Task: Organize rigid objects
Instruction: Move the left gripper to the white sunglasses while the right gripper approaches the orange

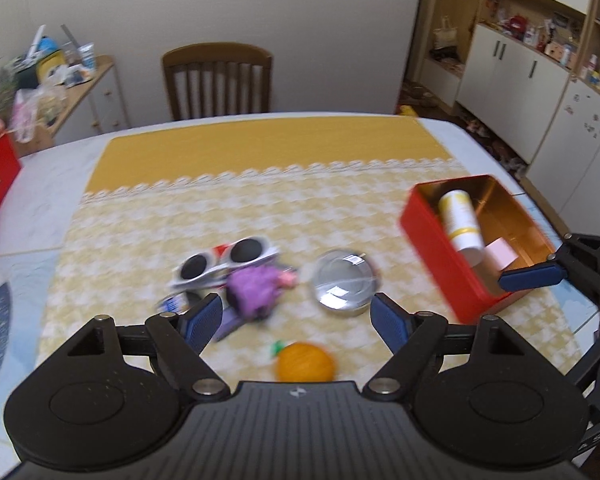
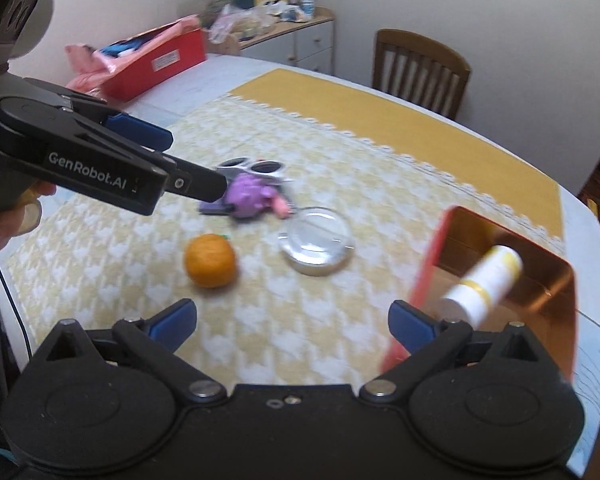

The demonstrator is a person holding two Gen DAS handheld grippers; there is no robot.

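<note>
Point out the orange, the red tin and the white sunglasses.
orange (image 2: 210,261), right wrist view, middle of its peel.
red tin (image 1: 432,240), left wrist view, near outer wall.
white sunglasses (image 1: 246,251), left wrist view, right dark lens.

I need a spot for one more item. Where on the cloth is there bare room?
Free: the cloth between the orange and the red tin, and the plain yellow band by the chair. Crowded: around the sunglasses and purple toy.

On the worktop (image 1: 52,184), an open red metal tin (image 1: 432,240) sits at the right, with a white-and-yellow cylindrical bottle (image 1: 460,216) lying in it. Left of the tin stands a clear round glass dish (image 1: 344,280). Farther left lie white-framed sunglasses (image 1: 224,260), with a purple plush toy (image 1: 256,288) just in front. Nearest lies an orange round fruit (image 1: 305,362).
</note>
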